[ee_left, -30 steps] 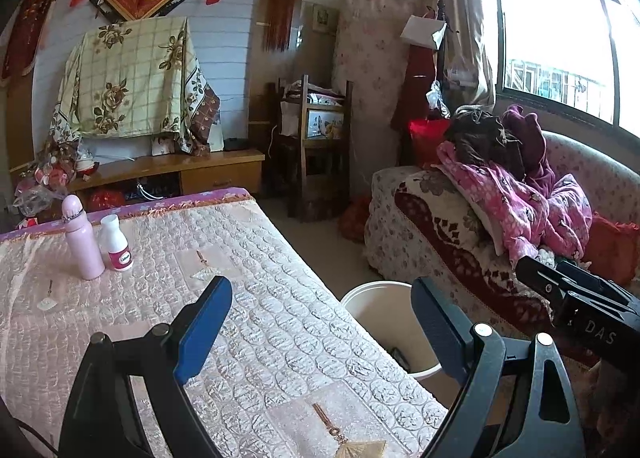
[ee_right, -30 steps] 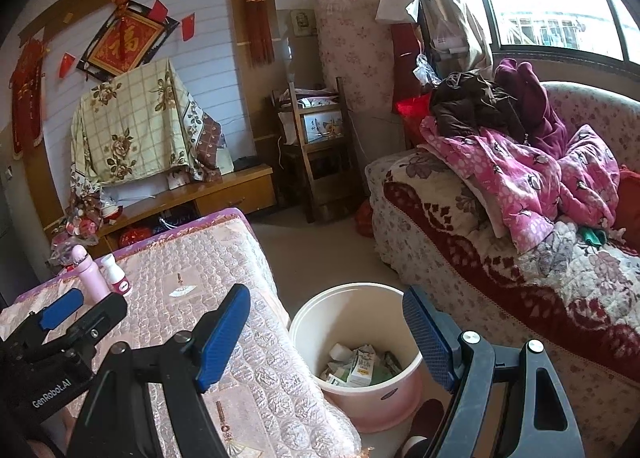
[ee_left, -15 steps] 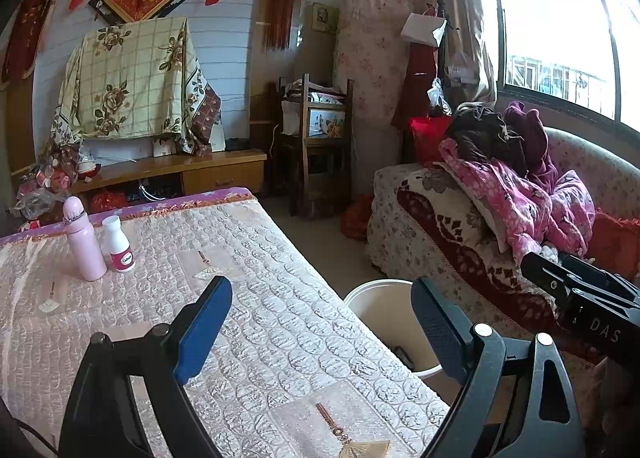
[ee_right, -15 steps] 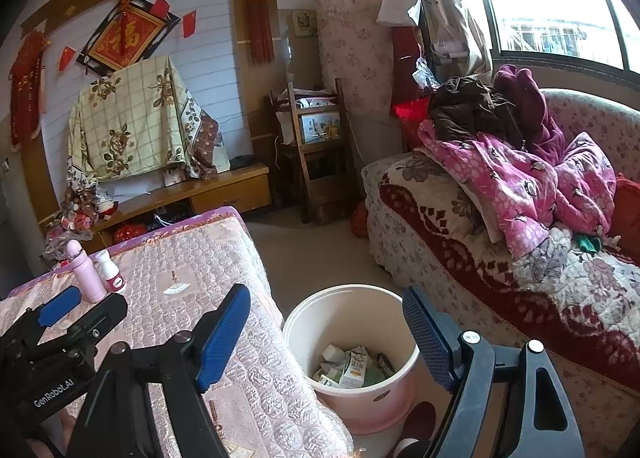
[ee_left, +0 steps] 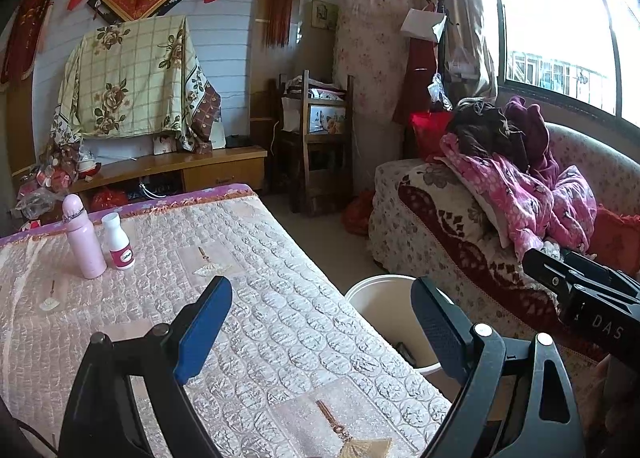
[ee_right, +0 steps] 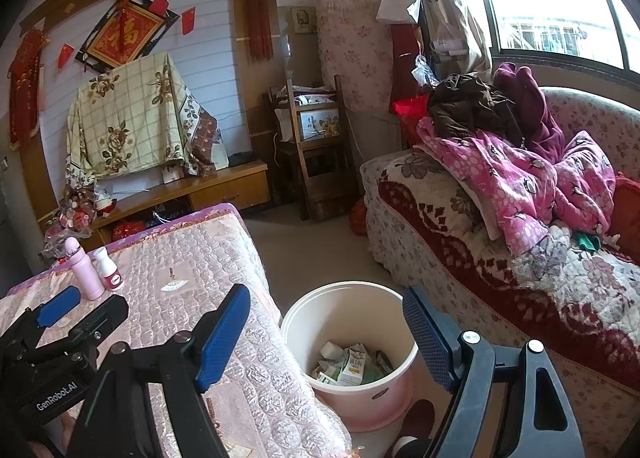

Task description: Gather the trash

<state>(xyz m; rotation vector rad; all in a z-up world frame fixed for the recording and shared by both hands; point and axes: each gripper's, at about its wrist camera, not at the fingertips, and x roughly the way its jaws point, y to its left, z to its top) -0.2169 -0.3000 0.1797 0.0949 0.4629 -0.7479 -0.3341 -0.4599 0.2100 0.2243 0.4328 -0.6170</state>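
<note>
1. Holding both the left claw and right claw spread wide, empty.
2. Trash already lies in the bucket beside the counter.
3. Probably skip the pink bottle; scan for leftovers.

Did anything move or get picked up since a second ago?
Nothing visibly changed. Both the left gripper and the right gripper stay open and empty, the pink bottle and white bottle still stand on the table, and the bin keeps its trash.
</note>
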